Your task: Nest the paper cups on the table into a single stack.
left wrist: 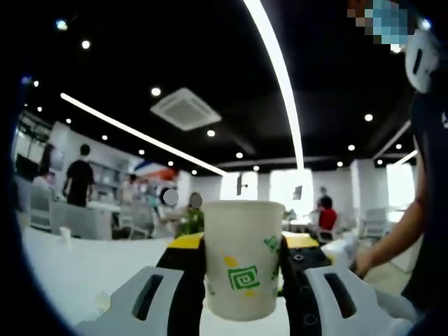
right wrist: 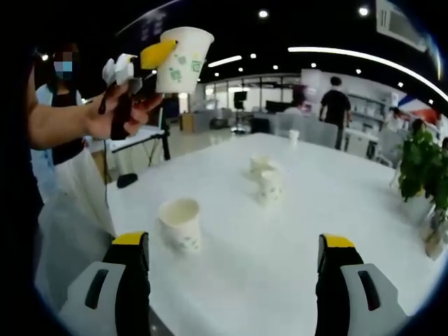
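I have the left gripper [left wrist: 243,280] clenched on a white paper cup with green and yellow print [left wrist: 243,259], its jaws pressing both sides of the cup, which sits upright between them; in the right gripper view I see that same cup [right wrist: 183,59] held high in the air, well above the white worktop [right wrist: 336,210]. My right gripper [right wrist: 234,280] is released, jaws spread wide with nothing between them, hovering low over the near edge of the worktop. On the worktop a single paper cup [right wrist: 180,222] stands upright just ahead of the right gripper's left jaw, and farther back a small cluster of cups [right wrist: 267,180] stands close together; I cannot tell how many are there or whether some are already nested. My worry is the thin paper wall: if I squeeze harder the held cup may go oval and refuse to seat in or over another. Coming down from this height, a slight tilt would catch a rim and tip the light standing cup, which nothing steadies. The near cup also sits close to the worktop's edge, so a nudge could send it off. A potted plant [right wrist: 420,164] stands at the far right, away from my path.
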